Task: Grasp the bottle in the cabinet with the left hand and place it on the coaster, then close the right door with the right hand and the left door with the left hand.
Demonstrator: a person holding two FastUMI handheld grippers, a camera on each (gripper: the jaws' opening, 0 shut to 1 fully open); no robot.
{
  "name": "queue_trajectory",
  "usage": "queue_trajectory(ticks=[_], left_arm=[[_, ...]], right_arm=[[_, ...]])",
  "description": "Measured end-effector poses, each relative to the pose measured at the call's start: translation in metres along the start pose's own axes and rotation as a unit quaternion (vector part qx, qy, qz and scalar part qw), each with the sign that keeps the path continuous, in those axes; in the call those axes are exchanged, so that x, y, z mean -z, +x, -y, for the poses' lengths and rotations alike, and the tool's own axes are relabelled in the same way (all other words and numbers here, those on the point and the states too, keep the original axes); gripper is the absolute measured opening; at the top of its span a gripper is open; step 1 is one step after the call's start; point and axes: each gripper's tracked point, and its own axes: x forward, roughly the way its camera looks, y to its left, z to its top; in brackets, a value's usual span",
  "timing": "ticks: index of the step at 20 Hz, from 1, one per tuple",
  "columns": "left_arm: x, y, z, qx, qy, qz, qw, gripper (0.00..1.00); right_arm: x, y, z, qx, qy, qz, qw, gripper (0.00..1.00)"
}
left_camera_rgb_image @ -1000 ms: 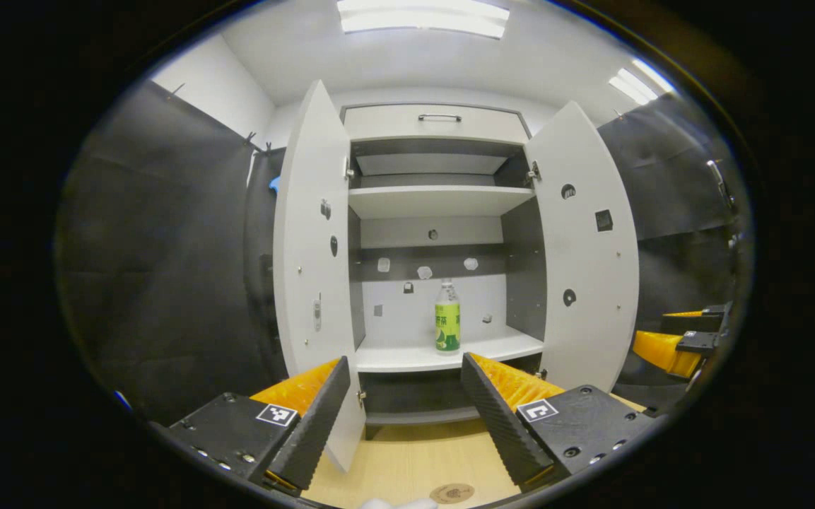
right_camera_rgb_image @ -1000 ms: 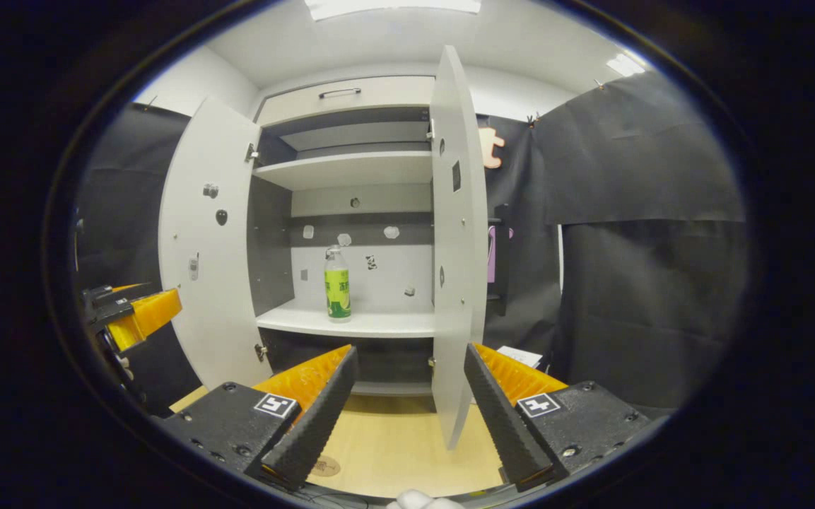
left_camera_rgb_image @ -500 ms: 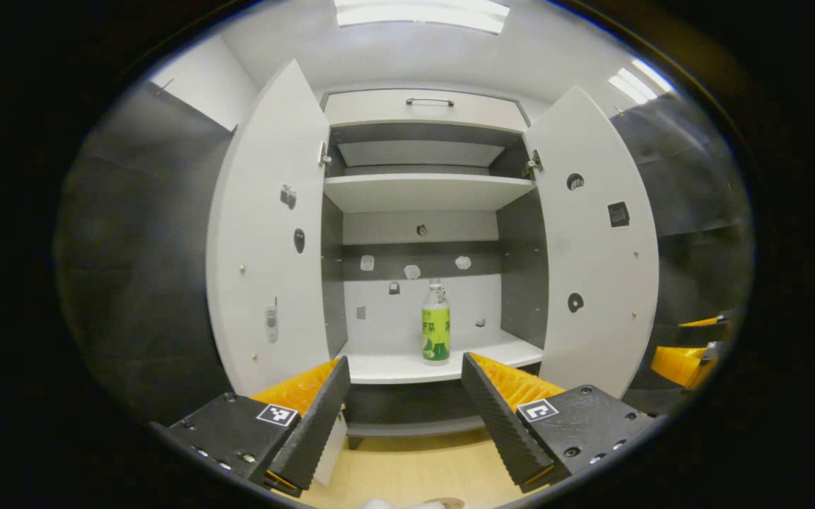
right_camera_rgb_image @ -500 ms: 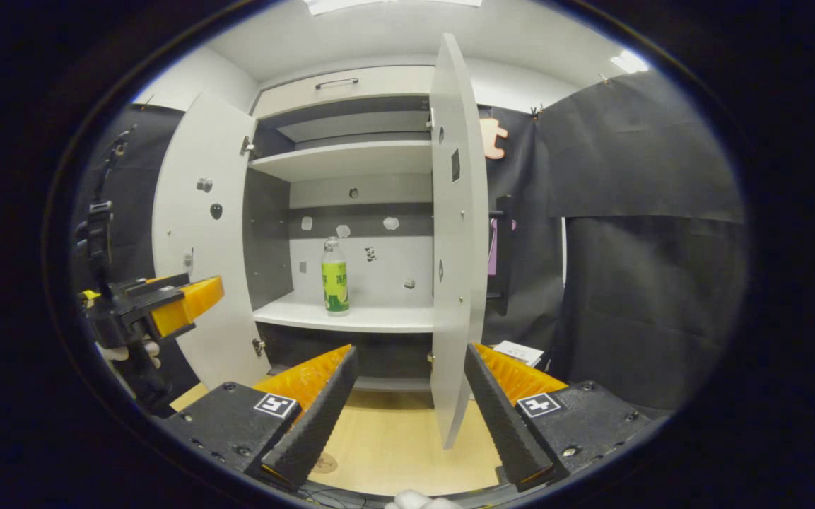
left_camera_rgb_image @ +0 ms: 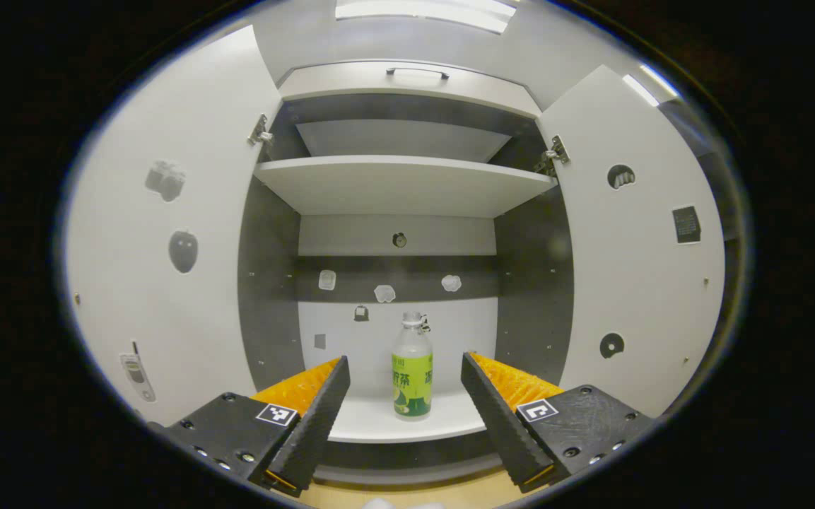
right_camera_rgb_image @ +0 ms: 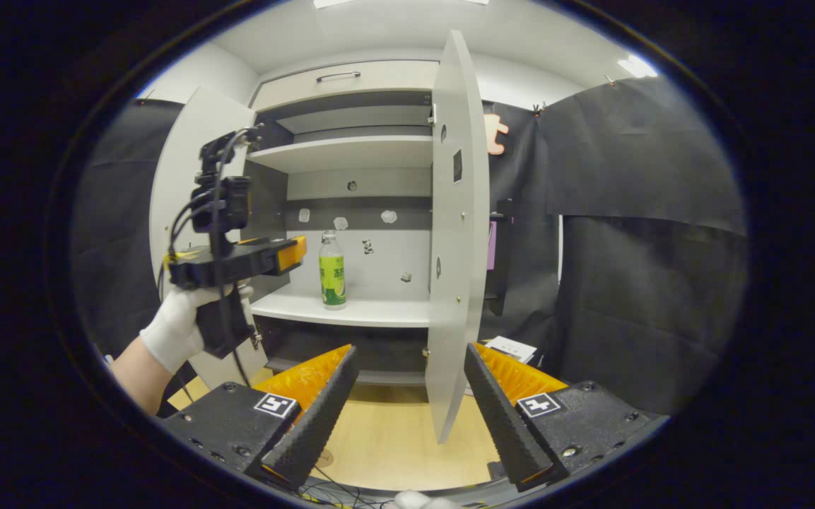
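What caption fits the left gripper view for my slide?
Open left tool lined up on the bottle standing on the open cabinet's shelf.

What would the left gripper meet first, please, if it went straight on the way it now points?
Most likely the bottle. It stands upright on the cabinet shelf, centred in the gap between the left gripper and its open fingers, with nothing in between. Depth is unclear; the right gripper view puts it short of the bottle.
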Motion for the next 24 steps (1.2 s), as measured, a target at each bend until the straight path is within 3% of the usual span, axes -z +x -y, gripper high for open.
queue_trajectory(ticks=[6, 9, 18, 21, 23, 24], left_arm=[[0.021, 0.084, 0.005, -0.017, -0.005, -0.014, 1.0, 0.98], [0.042, 0.116, -0.002, -0.043, -0.002, -0.031, 0.999, 0.97], [0.086, 0.155, 0.004, -0.042, -0.016, -0.078, 0.996, 0.99], [0.088, 0.155, -0.002, -0.05, -0.008, -0.079, 0.996, 0.72], [0.077, 0.143, 0.001, -0.04, -0.013, -0.07, 0.997, 0.8], [0.07, 0.135, 0.001, -0.036, -0.012, -0.063, 0.997, 0.76]], right_arm=[[-0.006, 0.004, 0.012, 0.025, -0.012, -0.007, 1.0, 0.99], [-0.003, 0.01, 0.014, 0.028, -0.013, -0.016, 0.999, 0.99], [0.006, 0.016, 0.03, 0.044, -0.002, -0.023, 0.999, 0.99], [0.005, 0.014, 0.032, 0.046, 0.003, -0.02, 0.999, 0.99], [0.004, 0.013, 0.034, 0.048, 0.003, -0.016, 0.999, 0.99], [0.005, 0.013, 0.034, 0.047, 0.003, -0.017, 0.999, 0.99]])
